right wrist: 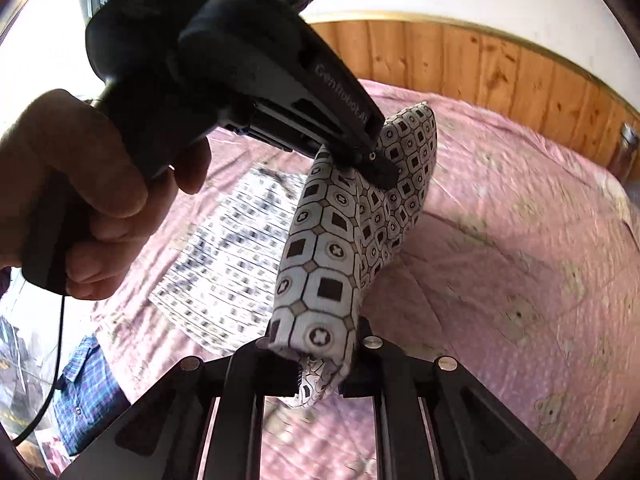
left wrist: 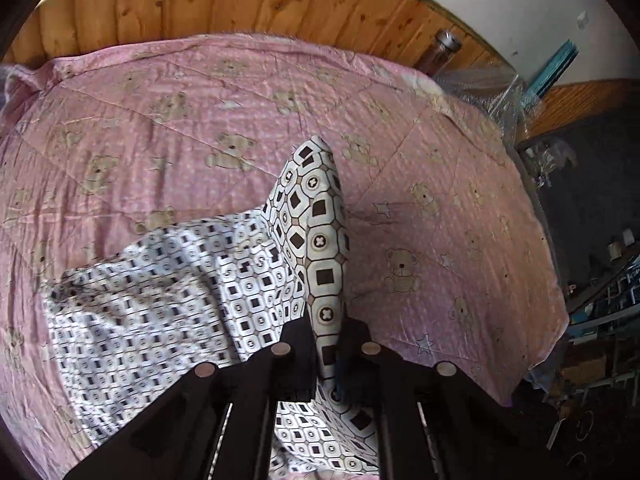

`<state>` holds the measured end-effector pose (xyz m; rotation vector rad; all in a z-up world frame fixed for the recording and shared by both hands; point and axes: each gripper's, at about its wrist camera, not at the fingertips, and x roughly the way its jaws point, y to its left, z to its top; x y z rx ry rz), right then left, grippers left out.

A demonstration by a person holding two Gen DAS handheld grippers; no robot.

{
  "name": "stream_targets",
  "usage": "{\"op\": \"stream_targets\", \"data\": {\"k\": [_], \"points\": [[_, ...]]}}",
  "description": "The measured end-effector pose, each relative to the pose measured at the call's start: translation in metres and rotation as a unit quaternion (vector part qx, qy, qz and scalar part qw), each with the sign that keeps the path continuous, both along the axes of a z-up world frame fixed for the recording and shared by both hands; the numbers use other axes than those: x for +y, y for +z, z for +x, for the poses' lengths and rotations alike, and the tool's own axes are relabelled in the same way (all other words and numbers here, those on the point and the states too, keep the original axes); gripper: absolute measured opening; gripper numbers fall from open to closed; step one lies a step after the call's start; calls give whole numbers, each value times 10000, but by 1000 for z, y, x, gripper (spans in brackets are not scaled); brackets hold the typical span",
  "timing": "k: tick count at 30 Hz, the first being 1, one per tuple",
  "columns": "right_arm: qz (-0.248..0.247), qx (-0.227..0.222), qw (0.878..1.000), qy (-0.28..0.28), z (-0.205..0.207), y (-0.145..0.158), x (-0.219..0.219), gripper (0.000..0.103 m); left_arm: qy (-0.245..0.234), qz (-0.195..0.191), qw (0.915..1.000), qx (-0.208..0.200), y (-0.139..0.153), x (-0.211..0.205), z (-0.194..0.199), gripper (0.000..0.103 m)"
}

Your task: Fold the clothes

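Note:
A white garment [left wrist: 168,300] printed with dark squares and octagons lies on a pink bear-print quilt [left wrist: 200,112]. My left gripper [left wrist: 326,344] is shut on a raised fold of it, which stands up between the fingers. In the right wrist view my right gripper [right wrist: 320,372] is shut on another edge of the same garment [right wrist: 320,264], lifted off the quilt [right wrist: 520,240]. The left gripper [right wrist: 376,164], held by a person's hand [right wrist: 80,200], pinches the cloth's far upper end there. The rest of the garment lies flat behind.
A wooden headboard [left wrist: 224,0] runs along the far side of the bed. A metal-capped bottle [left wrist: 440,52] and clear plastic wrap stand at the bed's right corner. Cluttered floor lies off the right edge. A blue checked sleeve [right wrist: 88,384] shows at lower left.

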<state>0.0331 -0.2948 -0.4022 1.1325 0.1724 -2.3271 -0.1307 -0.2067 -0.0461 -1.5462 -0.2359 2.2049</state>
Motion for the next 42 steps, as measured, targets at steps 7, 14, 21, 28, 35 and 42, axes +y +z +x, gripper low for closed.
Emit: {"op": "stream_targets", "data": {"k": [7,14,21,28,35,42], "points": [[808,-90,9907,1091,-21,-87,-173,10,980,423,9938,-325,-39,-161,26,5],[1429,-628,9808,1165,-41,-226,-242,19,1338,739,9858,-697,-133,-201,30,9],[36,-812,9947,631,-62,-158,-194,30,1190,1151,9860,-192,-100,-210,44,11],[584,-1435,9819,1091,-111,-259,-250,29,802,977,9914,-337,-119,-193,8,12],[476,-1567,9740,1565,-112,-288,-279,43,909,913,9912,-317,-114,-206,18,12],[3,-1207,9919,399,-152,-235,-231,39,1192,949,9878,325,-58,-209,101,13]]}}
